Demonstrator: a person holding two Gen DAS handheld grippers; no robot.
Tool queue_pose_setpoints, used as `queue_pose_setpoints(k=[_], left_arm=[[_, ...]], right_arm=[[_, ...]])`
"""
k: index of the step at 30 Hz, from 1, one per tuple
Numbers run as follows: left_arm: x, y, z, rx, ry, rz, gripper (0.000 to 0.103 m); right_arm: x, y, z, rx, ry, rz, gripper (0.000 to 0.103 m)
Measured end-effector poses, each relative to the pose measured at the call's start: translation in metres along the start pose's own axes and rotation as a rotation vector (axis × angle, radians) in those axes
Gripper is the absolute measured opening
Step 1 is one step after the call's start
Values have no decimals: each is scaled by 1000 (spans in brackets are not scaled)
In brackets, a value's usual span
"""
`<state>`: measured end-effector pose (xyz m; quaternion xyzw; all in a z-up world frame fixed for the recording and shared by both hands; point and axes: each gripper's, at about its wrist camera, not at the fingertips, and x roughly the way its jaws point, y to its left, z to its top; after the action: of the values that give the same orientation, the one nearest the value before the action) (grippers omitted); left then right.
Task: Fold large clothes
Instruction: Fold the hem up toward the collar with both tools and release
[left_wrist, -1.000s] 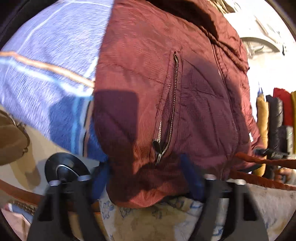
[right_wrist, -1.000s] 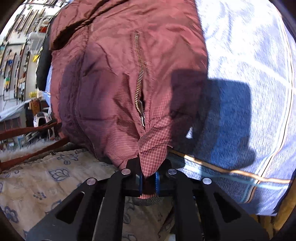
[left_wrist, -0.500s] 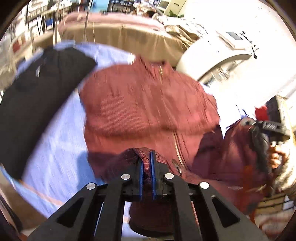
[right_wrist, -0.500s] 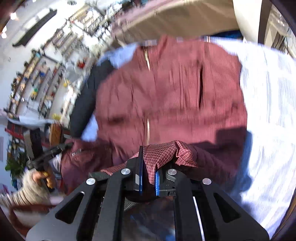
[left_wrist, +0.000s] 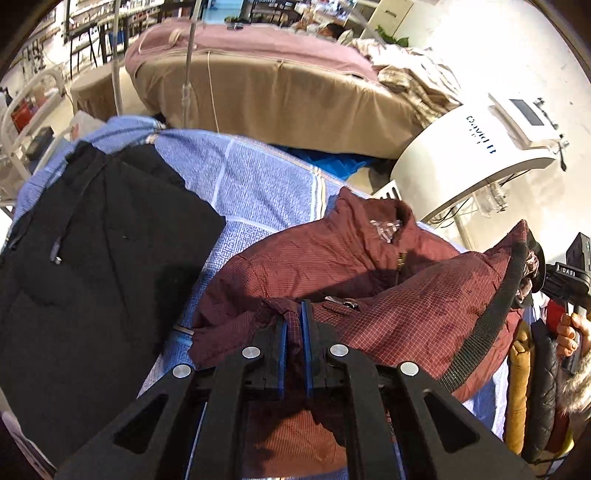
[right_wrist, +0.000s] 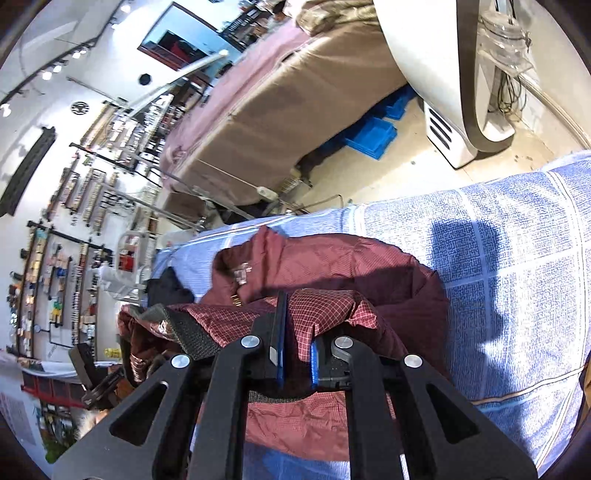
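Here my left gripper is pinched tight on a fold of the maroon quilted jacket, the checked fabric squeezed between the blue pads with almost no gap. My right gripper is clamped just as narrowly on another fold of the same jacket, cloth bunching over its blue pads. The hem, with its dark ribbed band, is lifted off the surface and hangs between my two grippers, doubled over the lower body of the jacket. The collar end lies flat on the blue checked towelling cover, with the neck label and zip pull facing up. A black garment lies on the same cover, just beside the jacket on its left in the left wrist view. Beyond the cover stands a bed under a tan-and-pink throw, and a white machine curves up to its right. At the right edge of the left wrist view, my right hand grips the other tool's handle.
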<state>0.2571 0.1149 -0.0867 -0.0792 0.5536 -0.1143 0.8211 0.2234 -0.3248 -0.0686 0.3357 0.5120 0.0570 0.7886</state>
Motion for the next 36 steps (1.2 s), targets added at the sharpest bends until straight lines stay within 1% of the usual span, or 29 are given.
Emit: queue_pose_setpoints(k=[2,3,7,9,11,12,13,14,15,16,17,18,19,20,21,22,23,24,25,26,28,30,31,33,35,36], left_arm=[[11,8,5,-24,27,-12,10],[15,14,7,-50,36,-41,11],[17,34,8,-127,63,-151,17],[14,38,6,-138,76,-186,19],[10,43,4,-176,96,-235,23],[5,49,2,-217,103,-288,29],[0,54,0,-245,100,-323,47],[-11,62,-1,-275,67,-337,64],[-28,70,-2,-291,-3,-290,91],[-43,75,-2,-292,-62,-248,95],[-53,78,-3,-289,-99,-227,95],[-64,81,-5,-278,-119,-210,95],[-68,79,-7,-266,-116,-192,95],[-70,76,-9,-243,-107,-165,95],[-70,67,-13,-199,-94,-128,95],[-68,58,-17,-156,-86,-91,95],[-65,47,-22,-111,-81,-54,95],[-59,31,-30,-55,-77,-10,96],[-55,23,-34,-31,-75,10,96],[-46,9,-42,0,-69,45,96],[-28,-13,-54,53,-45,100,96],[-10,-31,-65,95,-25,155,96],[-2,-41,-70,117,-18,177,96],[16,-61,-77,162,-11,217,96],[30,-74,-86,200,1,249,96],[41,-79,-89,212,16,277,97]], right_arm=[[15,-6,4,47,7,-9,10],[23,-10,7,72,9,-19,10],[49,-13,9,98,26,-46,10],[58,-16,10,114,39,-44,11],[64,-21,11,144,55,-31,11],[68,-24,12,165,63,-22,11],[70,-28,13,196,73,-7,12],[73,-34,13,238,85,22,14],[75,-40,14,276,94,45,15],[76,-46,14,306,98,65,16],[78,-50,15,325,103,85,16],[80,-51,16,326,108,91,18],[80,-52,16,329,113,98,23],[81,-54,17,350,113,124,28],[81,-58,17,398,104,170,39],[78,-63,16,460,83,214,61],[72,-66,14,501,54,232,71],[66,-66,12,518,24,240,74],[61,-62,11,506,16,239,74],[56,-55,10,456,23,215,74],[50,-36,4,334,37,126,74],[44,-6,-11,124,59,-1,74],[42,11,-23,13,60,-61,74],[42,49,-60,-256,53,-203,74],[52,67,-96,-415,50,-315,75],[59,69,-111,-447,64,-351,76]])
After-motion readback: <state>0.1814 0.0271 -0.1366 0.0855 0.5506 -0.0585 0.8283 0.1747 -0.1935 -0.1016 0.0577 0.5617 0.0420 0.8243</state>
